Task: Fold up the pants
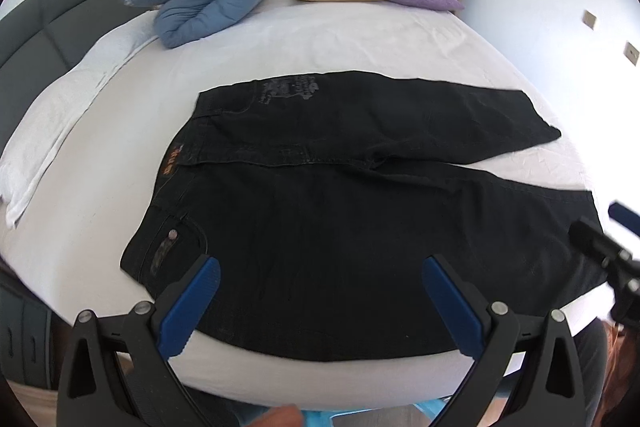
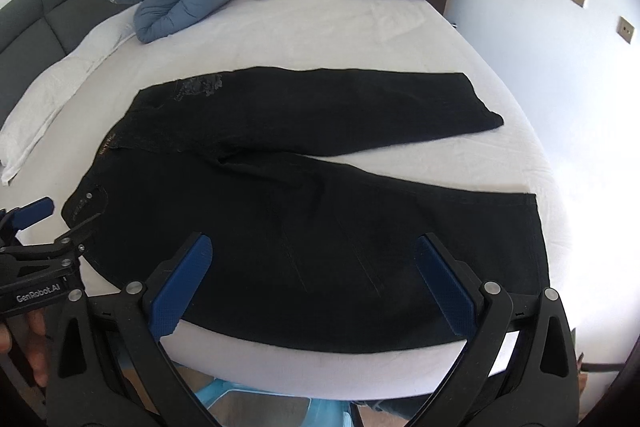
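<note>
Left wrist view shows the left claw (image 1: 320, 291) spread wide, pinching nothing, above the near edge of the bed (image 1: 320, 39). The black pants (image 1: 340, 207) lie flat across the bed, waistband toward its left edge, legs splayed toward the right edge. The right claw (image 2: 312, 271) is likewise spread and empty over the near leg. Folding seems not yet begun; next likely calls for gripping the near leg's edge and laying it over the far leg.
</note>
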### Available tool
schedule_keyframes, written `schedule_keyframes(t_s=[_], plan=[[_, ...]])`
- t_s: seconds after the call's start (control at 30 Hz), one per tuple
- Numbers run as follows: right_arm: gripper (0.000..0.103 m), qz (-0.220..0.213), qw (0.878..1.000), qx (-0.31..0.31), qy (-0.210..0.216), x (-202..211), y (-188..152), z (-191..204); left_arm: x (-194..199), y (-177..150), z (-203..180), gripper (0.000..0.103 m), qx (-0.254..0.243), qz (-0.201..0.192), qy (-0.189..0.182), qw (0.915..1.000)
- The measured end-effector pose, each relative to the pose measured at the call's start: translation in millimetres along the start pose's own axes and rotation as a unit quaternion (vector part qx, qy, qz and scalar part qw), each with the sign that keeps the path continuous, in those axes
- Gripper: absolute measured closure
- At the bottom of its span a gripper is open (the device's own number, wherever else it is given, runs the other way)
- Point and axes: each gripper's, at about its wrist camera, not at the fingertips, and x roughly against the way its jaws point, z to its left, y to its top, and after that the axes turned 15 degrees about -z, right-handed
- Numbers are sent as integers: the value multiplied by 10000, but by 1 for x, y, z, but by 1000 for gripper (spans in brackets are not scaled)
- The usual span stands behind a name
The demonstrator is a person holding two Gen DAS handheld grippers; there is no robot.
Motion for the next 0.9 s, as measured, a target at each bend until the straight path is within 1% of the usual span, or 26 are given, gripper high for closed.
schedule_keyframes(t_s=[0.1, 0.17, 0.2, 0.23, 0.27, 0.3, 0.33, 0.4, 0.43, 0.5, 0.53, 0.57, 0.63, 0.67, 0.7, 0.73, 0.77, 0.8, 0.83, 0.87, 0.9], plan=[[0, -110, 9991, 46, 397, -18, 21, -4, -17, 13, 3, 0, -358, -41, 12, 9993], [0, -174, 9982, 116, 564, -34, 36, -6, -28, 23, 9, 0, -578, -356, 13, 9977], [0, -223, 9975, 183, 646, -45, 46, -7, -33, 26, 10, 0, -657, -419, 47, 9969], [0, -258, 9969, 237, 701, -54, 55, -8, -42, 31, 14, 0, -744, -385, 102, 9964], [0, -291, 9963, 279, 758, -63, 63, -10, -51, 35, 18, 0, -737, -272, 128, 9968], [0, -336, 9953, 333, 848, -76, 74, -11, -70, 42, 28, 0, -584, 54, 53, 9983], [0, -339, 9948, 386, 881, -87, 82, -12, -83, 48, 37, 0, -386, 273, -81, 9988], [0, -316, 9931, 567, 974, -114, 99, -11, -111, 59, 60, 0, 14, 437, -326, 9985], [0, -324, 9917, 677, 1041, -125, 109, -8, -125, 66, 70, 0, 7, 452, -258, 9986], [1, -349, 9880, 972, 1147, -151, 124, -5, -149, 80, 82, 0, -192, 465, -48, 9987], [4, -329, 9863, 1107, 1176, -165, 131, -4, -164, 90, 89, 0, -357, 452, -53, 9983], [14, -291, 9844, 1226, 1224, -178, 136, -2, -174, 96, 92, 0, -472, 411, -66, 9980], [28, -106, 9809, 1426, 1318, -212, 145, 1, -199, 115, 102, 0, -761, 340, -18, 9965], [31, -36, 9800, 1462, 1348, -225, 148, 2, -209, 122, 106, 0, -830, 342, -75, 9959], [34, 18, 9786, 1491, 1421, -239, 150, 6, -220, 130, 108, 2, -882, 306, -216, 9954], [45, 56, 9763, 1529, 1531, -251, 151, 10, -232, 140, 112, 7, -945, 245, -383, 9945], [50, 135, 9738, 1587, 1621, -265, 151, 12, -243, 147, 113, 17, -998, 277, -449, 9936], [50, 212, 9710, 1647, 1718, -281, 155, 14, -262, 157, 117, 22, -1055, 388, -620, 9917], [50, 228, 9691, 1680, 1790, -289, 154, 17, -273, 162, 119, 31, -1135, 434, -703, 9901], [50, 252, 9673, 1709, 1856, -296, 154, 17, -286, 167, 120, 36, -1346, 489, -833, 9862], [50, 290, 9651, 1749, 1926, -305, 155, 18, -291, 168, 117, 37, -1491, 517, -902, 9833]])
